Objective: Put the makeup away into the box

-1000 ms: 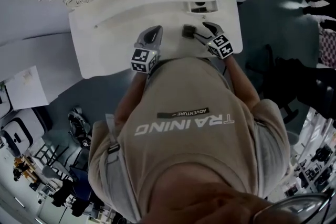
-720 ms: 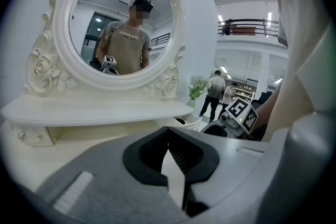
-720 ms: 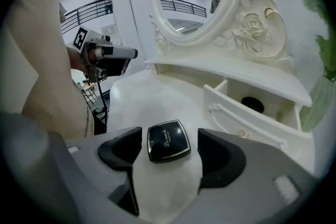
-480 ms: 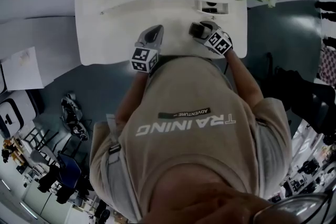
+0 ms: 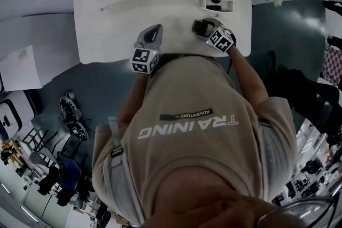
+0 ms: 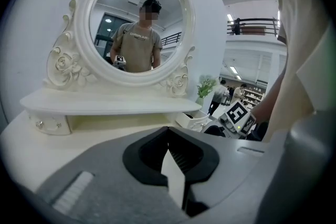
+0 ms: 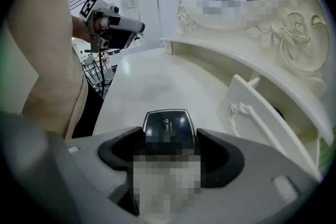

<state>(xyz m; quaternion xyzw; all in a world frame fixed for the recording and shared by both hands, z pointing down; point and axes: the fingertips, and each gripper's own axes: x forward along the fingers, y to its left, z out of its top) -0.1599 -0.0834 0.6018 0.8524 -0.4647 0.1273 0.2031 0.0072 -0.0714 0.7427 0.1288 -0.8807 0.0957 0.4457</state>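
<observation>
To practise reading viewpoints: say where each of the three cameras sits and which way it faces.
Head view: on the head, looking steeply down at the vanity table; torso and arms show.
Left gripper view: on the left hand-held gripper, facing the mirror; jaws together.
Right gripper view: on the right hand-held gripper, angled down at the table; jaws, just opened, flank a dark compact.
Shared: each gripper view shows the other hand-held gripper.

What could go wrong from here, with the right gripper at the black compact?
The right gripper has just been opening its jaws, which stand wide around the black compact on the table. If they close off-centre, the smooth case may slip or skid away. The white box stands near, so a jaw may bump it.
</observation>
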